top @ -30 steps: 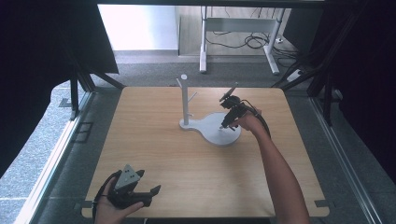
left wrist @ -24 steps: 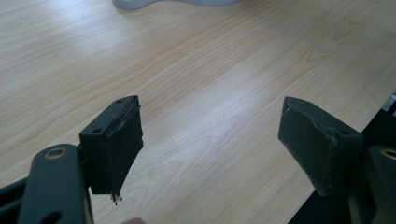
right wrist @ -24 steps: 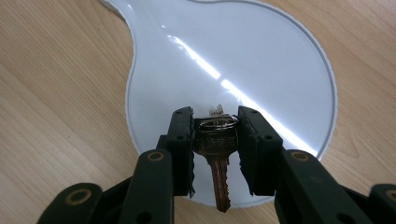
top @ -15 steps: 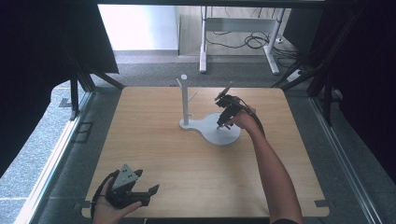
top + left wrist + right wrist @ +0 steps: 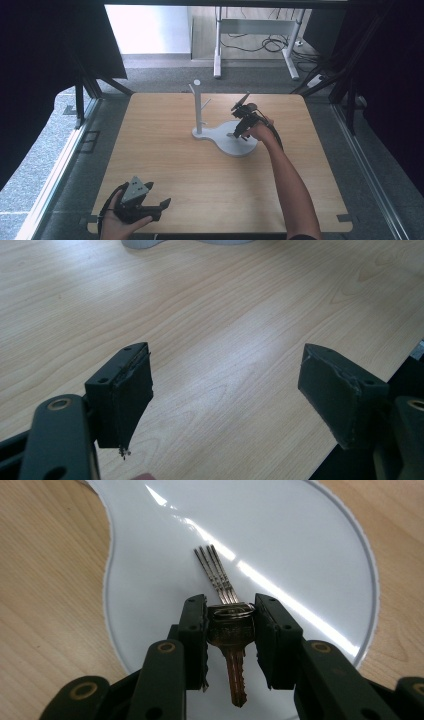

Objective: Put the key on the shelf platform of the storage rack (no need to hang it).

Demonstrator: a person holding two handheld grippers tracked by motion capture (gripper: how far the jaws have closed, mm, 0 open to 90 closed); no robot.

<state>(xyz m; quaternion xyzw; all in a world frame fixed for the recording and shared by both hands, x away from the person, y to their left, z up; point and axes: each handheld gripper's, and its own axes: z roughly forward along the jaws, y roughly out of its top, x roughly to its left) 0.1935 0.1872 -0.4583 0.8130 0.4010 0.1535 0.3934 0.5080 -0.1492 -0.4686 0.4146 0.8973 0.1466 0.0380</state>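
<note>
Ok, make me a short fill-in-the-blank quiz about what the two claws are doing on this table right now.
1. The right claw is shut on a ____.
2. It hovers over the glossy white base of a ____.
3. The left claw has its jaws ____, with nothing between them.
4. The table is made of ____.

Missing words: key; stand; open; wood

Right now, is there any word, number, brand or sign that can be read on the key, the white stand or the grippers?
None can be read. The key, shut in the right gripper, shows no legible stamp. The white stand and the left gripper bear no text.
</note>
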